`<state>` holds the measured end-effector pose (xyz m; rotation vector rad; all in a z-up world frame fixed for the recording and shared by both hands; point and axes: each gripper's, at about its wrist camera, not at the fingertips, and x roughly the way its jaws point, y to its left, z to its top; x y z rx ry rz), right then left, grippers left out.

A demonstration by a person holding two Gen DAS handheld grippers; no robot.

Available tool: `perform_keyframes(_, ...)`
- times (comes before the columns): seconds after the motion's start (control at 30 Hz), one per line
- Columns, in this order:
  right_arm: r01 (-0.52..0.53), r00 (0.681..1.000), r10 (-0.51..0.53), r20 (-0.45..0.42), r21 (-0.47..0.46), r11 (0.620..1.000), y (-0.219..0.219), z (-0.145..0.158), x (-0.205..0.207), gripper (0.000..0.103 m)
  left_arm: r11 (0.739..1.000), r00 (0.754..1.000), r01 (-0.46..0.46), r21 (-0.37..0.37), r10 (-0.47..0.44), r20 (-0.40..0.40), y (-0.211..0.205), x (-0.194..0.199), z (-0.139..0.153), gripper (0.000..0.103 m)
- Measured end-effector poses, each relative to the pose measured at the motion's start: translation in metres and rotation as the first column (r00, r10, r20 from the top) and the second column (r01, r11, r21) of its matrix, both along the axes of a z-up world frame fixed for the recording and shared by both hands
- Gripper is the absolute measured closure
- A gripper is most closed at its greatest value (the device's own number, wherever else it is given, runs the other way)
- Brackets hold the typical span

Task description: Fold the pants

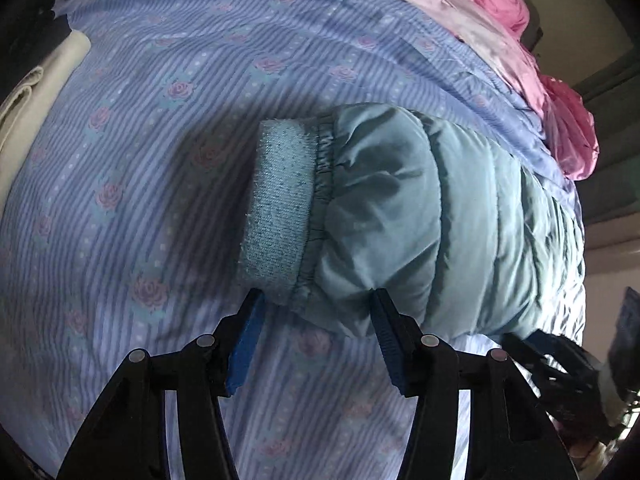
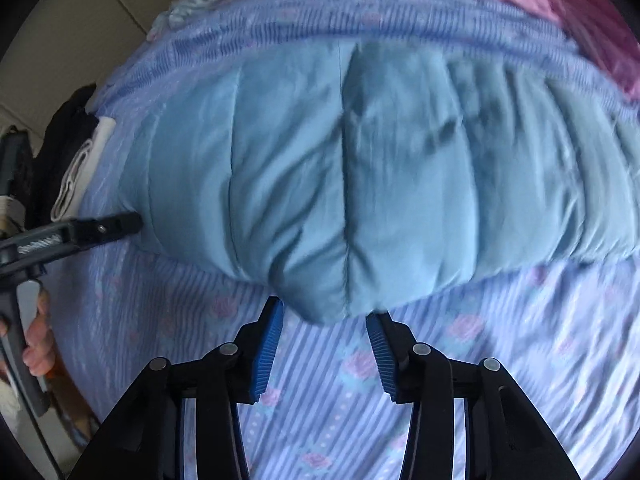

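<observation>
Light blue padded quilted pants lie on a blue striped bed sheet with pink roses. In the left wrist view a leg end with a knit ribbed cuff lies just ahead of my left gripper, which is open with the cuff's near corner between its fingertips. In the right wrist view the pants lie spread across the sheet, and my right gripper is open around their near bulging edge. The left gripper also shows in the right wrist view at the pants' left end.
Pink and pale bedding is heaped at the far side of the bed. Cream folded cloth lies at the left edge. In the right wrist view white and dark items lie at the bed's left edge.
</observation>
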<state>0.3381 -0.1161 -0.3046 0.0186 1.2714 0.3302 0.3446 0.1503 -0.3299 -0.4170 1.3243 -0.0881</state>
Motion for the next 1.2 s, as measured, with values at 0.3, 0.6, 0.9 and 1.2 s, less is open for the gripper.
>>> perform_keyframes(0.3, -0.066, 0.998, 0.065, -0.009, -0.038, 0.997, 0.009, -0.015, 0.005, 0.058, 0.999, 0.999, -0.025, 0.035, 0.026, -0.039, 0.003, 0.013, -0.013, 0.038)
perform_keyframes(0.6, 0.056, 0.997, -0.055, -0.062, 0.005, 0.998, 0.003, -0.027, 0.011, 0.093, 0.999, 0.998, -0.026, 0.048, 0.028, -0.055, -0.003, 0.014, -0.015, 0.037)
perform_keyframes(0.9, 0.085, 0.992, -0.09, -0.087, -0.059, 0.995, -0.008, -0.025, -0.001, 0.065, 0.977, 0.999, 0.028, 0.213, -0.018, -0.048, -0.021, 0.013, 0.003, 0.032)
perform_keyframes(1.2, 0.303, 0.949, -0.296, 0.104, -0.06, 0.951, -0.11, 0.041, -0.036, 0.048, 0.925, 0.935, 0.232, 0.301, -0.297, 0.193, -0.111, -0.027, 0.094, 0.044)
